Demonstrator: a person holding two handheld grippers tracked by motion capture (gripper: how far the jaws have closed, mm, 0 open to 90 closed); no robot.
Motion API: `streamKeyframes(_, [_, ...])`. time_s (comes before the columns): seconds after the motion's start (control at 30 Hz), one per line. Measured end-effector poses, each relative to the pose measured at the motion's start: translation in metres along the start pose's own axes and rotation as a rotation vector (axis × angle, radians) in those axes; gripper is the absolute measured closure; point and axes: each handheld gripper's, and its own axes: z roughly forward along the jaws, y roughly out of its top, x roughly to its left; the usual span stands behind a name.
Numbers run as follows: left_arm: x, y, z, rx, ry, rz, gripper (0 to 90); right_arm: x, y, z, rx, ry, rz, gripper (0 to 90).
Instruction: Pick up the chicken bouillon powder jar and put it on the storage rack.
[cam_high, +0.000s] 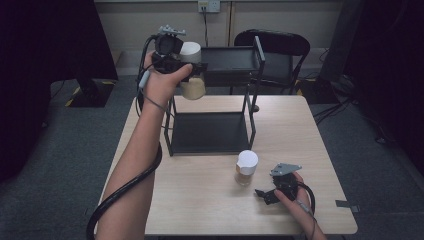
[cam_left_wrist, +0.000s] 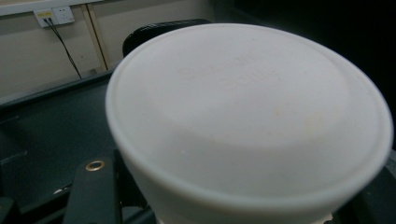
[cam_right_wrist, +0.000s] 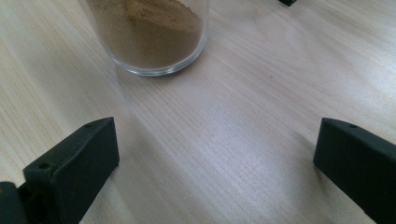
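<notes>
Left tongs (cam_high: 192, 67) grip white-lidded jar (cam_high: 191, 75), lettering unreadable.

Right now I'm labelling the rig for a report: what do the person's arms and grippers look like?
Both forearms are bare, no sleeves. The left gripper and right gripper are black, each topped by a grey three-cornered plate. The fingers are blocky black pads. A thick black cable trails along the left forearm.

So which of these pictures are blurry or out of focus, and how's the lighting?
Left gripper view: the white lid sits so close that it is soft and out of focus, while the wall socket behind looks sharper. Right gripper view: the jar of brown powder and the wood grain are fairly crisp, with soft shadows. High view: the table is evenly lit, its surroundings dark.
</notes>
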Motion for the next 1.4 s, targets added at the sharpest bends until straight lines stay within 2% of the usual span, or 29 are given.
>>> streamKeyframes(0.1, [-0.001, 0.014, -0.002, 0.012, -0.001, 0.006, 34.9, 0.0, 0.0, 0.0, 0.0, 0.0, 0.0, 0.0])
streamKeyframes(0.33, [-0.001, 0.031, -0.004, 0.002, 0.004, 0.017, 34.9, 0.0, 0.0, 0.0, -0.002, 0.0, -0.001, 0.0])
streamKeyframes(0.6, [0.003, 0.05, 0.002, 0.003, 0.011, 0.023, 34.9, 0.0, 0.0, 0.0, 0.0, -0.001, -0.003, 0.0])
streamKeyframes(0.7, [0.007, 0.055, 0.006, -0.001, 0.016, 0.012, 34.9, 0.0, 0.0, 0.0, 0.001, -0.001, -0.001, 0.0])
streamKeyframes(0.83, [0.012, 0.059, 0.012, -0.013, 0.034, 0.011, 34.9, 0.0, 0.0, 0.0, 0.0, 0.0, 0.0, 0.0])
streamKeyframes(1.03, [0.021, 0.066, 0.025, -0.002, 0.052, 0.006, 34.9, 0.0, 0.0, 0.0, 0.001, -0.001, -0.002, 0.0])
streamKeyframes(1.17, [0.028, 0.064, 0.036, -0.009, 0.055, -0.011, 34.9, 0.0, 0.0, 0.0, 0.0, 0.0, 0.0, 0.0])
streamKeyframes(1.4, [0.031, 0.06, 0.057, 0.003, 0.072, -0.01, 34.9, 0.0, 0.0, 0.0, 0.002, 0.0, 0.0, 0.0])
